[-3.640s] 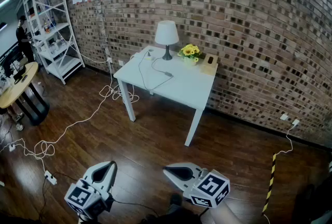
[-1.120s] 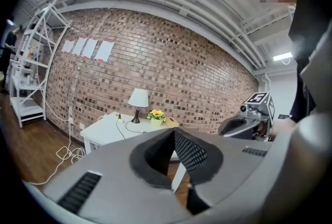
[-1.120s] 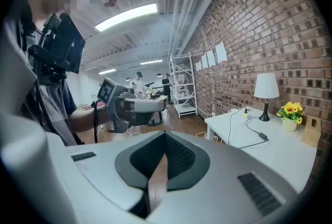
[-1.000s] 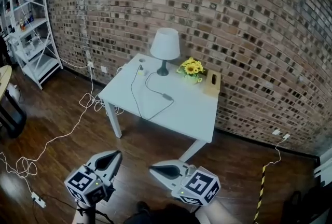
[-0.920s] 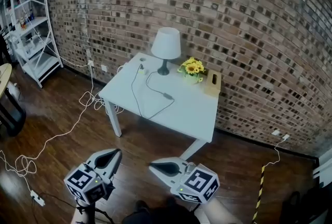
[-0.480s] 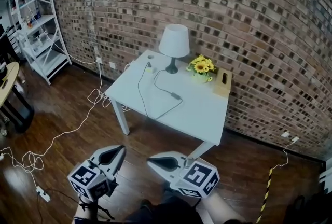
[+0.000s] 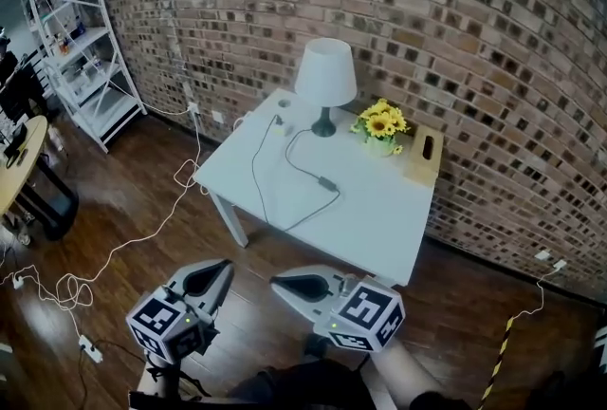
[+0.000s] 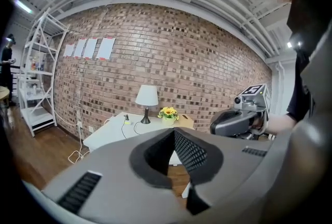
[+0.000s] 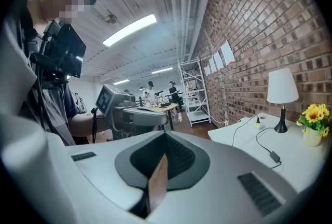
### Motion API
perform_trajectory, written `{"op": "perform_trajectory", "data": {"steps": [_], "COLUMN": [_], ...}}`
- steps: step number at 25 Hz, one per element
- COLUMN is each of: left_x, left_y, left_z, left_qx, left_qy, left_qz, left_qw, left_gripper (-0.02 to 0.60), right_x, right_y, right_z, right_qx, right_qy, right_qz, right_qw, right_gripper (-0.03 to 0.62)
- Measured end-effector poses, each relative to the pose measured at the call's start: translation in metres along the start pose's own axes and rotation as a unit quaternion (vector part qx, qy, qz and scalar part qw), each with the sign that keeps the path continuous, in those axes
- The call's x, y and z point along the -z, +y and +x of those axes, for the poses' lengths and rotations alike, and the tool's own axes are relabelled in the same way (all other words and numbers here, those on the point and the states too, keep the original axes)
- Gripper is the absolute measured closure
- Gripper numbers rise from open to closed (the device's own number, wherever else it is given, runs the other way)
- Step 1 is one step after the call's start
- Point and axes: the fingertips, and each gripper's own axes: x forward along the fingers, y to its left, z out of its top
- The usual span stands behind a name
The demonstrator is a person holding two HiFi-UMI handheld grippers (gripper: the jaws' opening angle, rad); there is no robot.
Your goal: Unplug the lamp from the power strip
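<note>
Closer now to the table (image 7: 379, 218), left gripper (image 7: 216, 268) and right gripper (image 7: 277, 282) are both closed and empty, well short of the lamp (image 7: 325, 76) and the power strip (image 7: 279, 119) at its far-left corner, so unplugging hasn't started.

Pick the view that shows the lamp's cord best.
Head view: looking down, it shows the lamp's cord looping across the white table, nearly end to end. The right gripper view catches it at a flat angle. The left gripper view shows only a thin, distant piece.
</note>
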Motion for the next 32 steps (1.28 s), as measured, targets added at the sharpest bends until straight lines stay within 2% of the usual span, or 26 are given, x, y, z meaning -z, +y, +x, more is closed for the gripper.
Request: {"op": "perform_trajectory", "data": {"steps": [5, 13, 16, 19, 22, 26, 32], "left_x": [-0.013, -0.024, -0.021, -0.027, -0.039, -0.028, -0.030], "left_y": [0.007, 0.016, 0.029, 0.029, 0.028, 0.050, 0.067], "left_z": [0.021, 0.060, 0.070, 0.080, 0.087, 0.081, 0.077], "left_qx": [-0.028, -0.057, -0.077, -0.091, -0.099, -0.123, -0.122], "left_qy": [0.009, 0.013, 0.016, 0.019, 0.020, 0.016, 0.015], "left_qz": [-0.004, 0.015, 0.036, 0.032, 0.022, 0.039, 0.025], "left_qw": [0.9996, 0.9982, 0.9962, 0.9952, 0.9946, 0.9915, 0.9921], "left_gripper": [0.574, 0.574, 0.574, 0.574, 0.572, 0.572, 0.574], "right_x": [-0.006, -0.010, -0.010, -0.007, -0.010, -0.012, -0.014], "right_y": [-0.025, -0.067, -0.084, -0.097, -0.106, -0.111, -0.112], "right_z": [0.001, -0.004, -0.009, -0.011, -0.006, 0.005, 0.024], "right_qx": [-0.029, -0.065, -0.076, -0.087, -0.103, -0.123, -0.122], "right_qy": [-0.005, -0.010, -0.013, -0.014, -0.015, -0.012, -0.010], "right_qz": [-0.002, -0.001, 0.001, 0.008, 0.009, 0.008, 0.004], "right_qw": [1.000, 0.998, 0.997, 0.996, 0.995, 0.992, 0.993], "right_gripper": [0.605, 0.605, 0.605, 0.605, 0.605, 0.605, 0.605]}}
